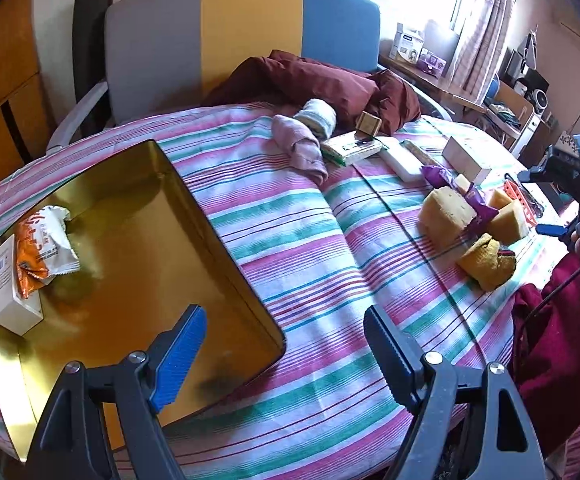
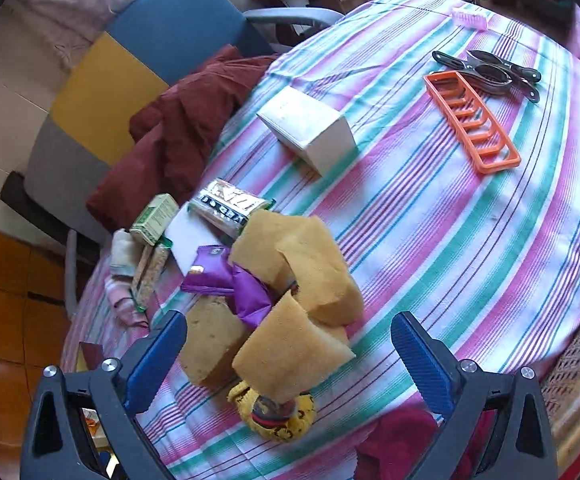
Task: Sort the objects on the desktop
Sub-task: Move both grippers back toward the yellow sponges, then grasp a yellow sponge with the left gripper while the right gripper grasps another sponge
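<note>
A gold tray (image 1: 218, 216) lies at the left on the striped tablecloth. It holds a white box (image 1: 10, 288) and an orange-and-white snack packet (image 1: 46, 248). My left gripper (image 1: 286, 356) hangs open over the tray's near corner, with nothing between its fingers. At the right lies a pile of yellow sponges (image 2: 317, 264) with a purple wrapper (image 2: 226, 276) and a yellow sock ball (image 2: 274, 416). My right gripper (image 2: 290, 360) is open just above this pile. The nearest sponge sits between the pads without touching them. In the left wrist view the right gripper (image 1: 557, 224) shows at the right edge.
A white carton (image 2: 309, 128), an orange rack (image 2: 473, 120), dark metal clips (image 2: 489, 74) and a pink brush (image 2: 469, 18) lie beyond the pile. A snack bar (image 2: 230, 208), a green box (image 2: 154, 218) and rolled socks (image 1: 301, 144) sit near a maroon cloth (image 1: 329, 84) and a chair (image 1: 210, 40).
</note>
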{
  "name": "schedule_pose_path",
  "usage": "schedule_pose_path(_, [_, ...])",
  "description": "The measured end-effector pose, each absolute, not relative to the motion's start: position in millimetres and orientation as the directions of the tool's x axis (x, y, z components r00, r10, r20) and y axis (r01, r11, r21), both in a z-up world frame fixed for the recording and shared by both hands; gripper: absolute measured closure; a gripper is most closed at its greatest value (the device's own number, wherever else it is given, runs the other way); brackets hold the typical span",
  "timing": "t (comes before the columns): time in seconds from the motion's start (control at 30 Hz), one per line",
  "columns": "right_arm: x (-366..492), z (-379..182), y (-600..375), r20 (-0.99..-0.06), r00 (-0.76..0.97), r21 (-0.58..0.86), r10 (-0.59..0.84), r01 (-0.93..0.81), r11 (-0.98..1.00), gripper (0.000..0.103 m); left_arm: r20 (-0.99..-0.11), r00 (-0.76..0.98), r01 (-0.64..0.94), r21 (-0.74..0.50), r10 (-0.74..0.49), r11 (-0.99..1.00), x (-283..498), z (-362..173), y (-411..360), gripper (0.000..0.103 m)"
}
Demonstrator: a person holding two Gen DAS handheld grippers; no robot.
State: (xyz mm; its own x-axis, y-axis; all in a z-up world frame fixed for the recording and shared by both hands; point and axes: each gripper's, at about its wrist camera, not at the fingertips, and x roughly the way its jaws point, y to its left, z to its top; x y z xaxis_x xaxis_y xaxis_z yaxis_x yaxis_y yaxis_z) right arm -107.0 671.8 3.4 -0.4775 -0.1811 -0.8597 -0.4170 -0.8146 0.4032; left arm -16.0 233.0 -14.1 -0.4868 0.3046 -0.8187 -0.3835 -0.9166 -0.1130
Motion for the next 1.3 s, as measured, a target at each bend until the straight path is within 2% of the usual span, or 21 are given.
schedule_pose_path(0.13, [-115.7,-9.4,660.0,-0.892,-0.393,0.380,-0.222,-0.390,-0.839,0.000,-0.802,-0.478,-0.417,-0.152,0.359,-0.896,-21.0,-7.0,243.8,0.020])
schedule_pose_path(0.3, [-123.7,-14.1,651.9,-0.912,-0.354,0.335,-0.206,-0.359,-0.871,0.001,-0.795,-0.435,-0.483,-0.190,0.422,-0.855,-30.0,-2.5,270.9,0.020])
schedule_pose_path(0.33, [-125.0,-14.7,649.3,-0.916,-0.345,0.325,-0.203,-0.343,-0.881,0.004,-0.793,-0.425,-0.497,-0.199,0.436,-0.845,-31.9,-2.7,277.3,0.020])
schedule_pose_path(0.4, [-127.3,-14.6,642.6,-0.920,-0.337,0.306,-0.198,-0.304,-0.902,0.019,-0.796,-0.399,-0.530,-0.205,0.455,-0.823,-36.2,-4.1,293.1,0.019])
schedule_pose_path(0.43, [-128.2,-15.8,639.1,-0.927,-0.324,0.286,-0.188,-0.290,-0.913,0.031,-0.800,-0.383,-0.545,-0.208,0.461,-0.812,-37.9,-5.3,300.3,0.019])
schedule_pose_path(0.47, [-129.0,-17.7,636.6,-0.934,-0.310,0.270,-0.179,-0.279,-0.922,0.038,-0.803,-0.368,-0.561,-0.210,0.469,-0.801,-40.0,-6.5,306.5,0.019])
schedule_pose_path(0.57, [-131.2,-20.5,630.6,-0.943,-0.288,0.239,-0.164,-0.245,-0.940,0.041,-0.812,-0.341,-0.607,-0.195,0.474,-0.770,-45.7,-8.7,329.0,0.019])
schedule_pose_path(0.7, [-131.3,-19.7,626.1,-0.948,-0.283,0.213,-0.149,-0.211,-0.954,0.042,-0.824,-0.357,-0.674,-0.099,0.440,-0.732,-55.5,-12.1,357.7,0.019])
schedule_pose_path(0.97, [-129.8,-11.4,619.5,-0.935,-0.323,0.206,-0.147,-0.158,-0.966,0.046,-0.833,-0.286,-0.815,-0.049,0.474,-0.578,-74.9,-26.8,409.6,0.019])
schedule_pose_path(1.1, [-130.4,-10.1,618.9,-0.927,-0.337,0.226,-0.165,-0.150,-0.962,0.046,-0.840,-0.278,-0.862,0.004,0.466,-0.506,-82.5,-40.7,430.8,0.013])
schedule_pose_path(1.17, [-131.7,-11.2,618.7,-0.925,-0.339,0.231,-0.169,-0.151,-0.961,0.046,-0.835,-0.263,-0.874,-0.006,0.483,-0.487,-87.7,-43.2,435.4,0.010])
schedule_pose_path(1.23, [-132.3,-11.8,618.6,-0.924,-0.341,0.235,-0.173,-0.152,-0.960,0.046,-0.844,-0.223,-0.885,-0.034,0.488,-0.464,-96.5,-48.2,441.7,0.001])
schedule_pose_path(1.3, [-131.4,-12.4,618.5,-0.924,-0.340,0.235,-0.172,-0.153,-0.960,0.046,-0.850,-0.205,-0.890,-0.045,0.486,-0.453,-103.1,-53.5,447.6,0.000])
